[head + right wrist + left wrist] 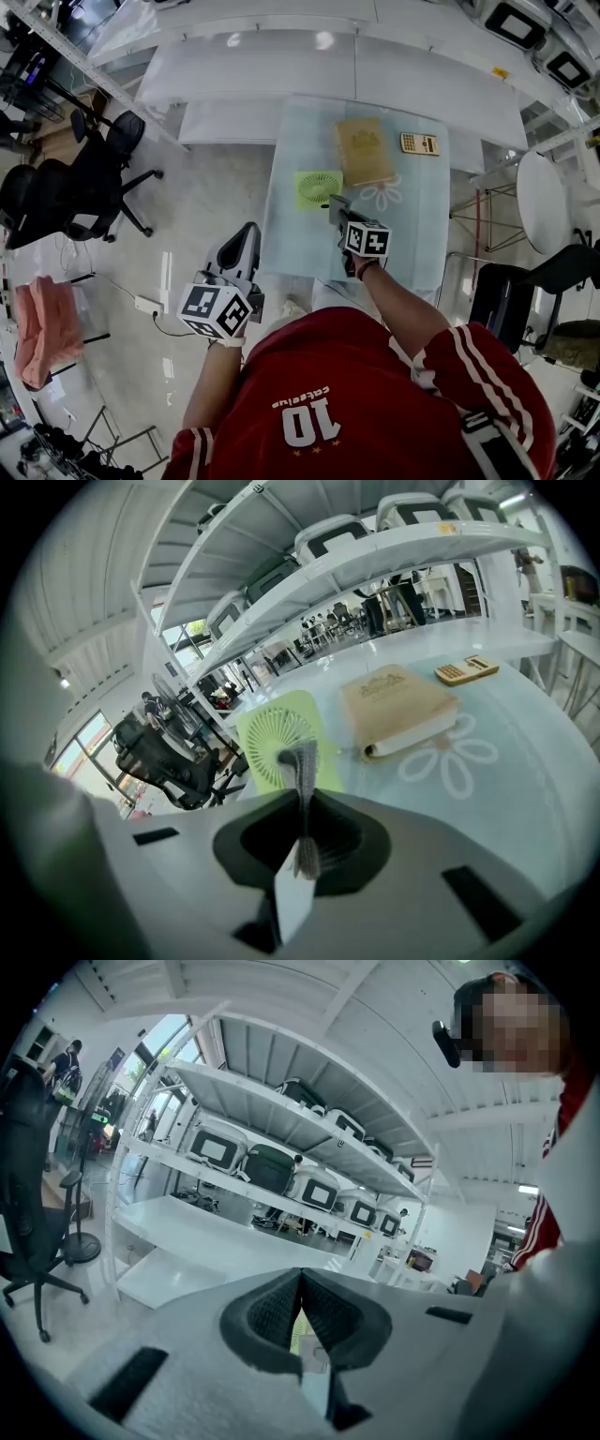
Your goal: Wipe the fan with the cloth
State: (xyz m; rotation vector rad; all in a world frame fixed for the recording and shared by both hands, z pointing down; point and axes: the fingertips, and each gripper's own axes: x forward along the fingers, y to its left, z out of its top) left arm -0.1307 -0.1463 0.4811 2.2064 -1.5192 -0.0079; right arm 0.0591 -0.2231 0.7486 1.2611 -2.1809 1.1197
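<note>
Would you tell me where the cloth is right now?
In the right gripper view, the cloth is pinched in the shut right gripper, sticking up in front of the green fan, with the tan book to the fan's right.

Head view: steeply down from above me.
Right gripper view: near the fan (274, 735), shared with head view.
Left gripper view: toward far shelves (267, 1101).

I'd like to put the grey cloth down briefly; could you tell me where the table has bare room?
Bare: the pale teal tabletop's near right stretch, nearer than the tan book and tan calculator, and its far left corner, beyond the flat square green fan. Crowded: the middle, where fan and book lie close together.
</note>
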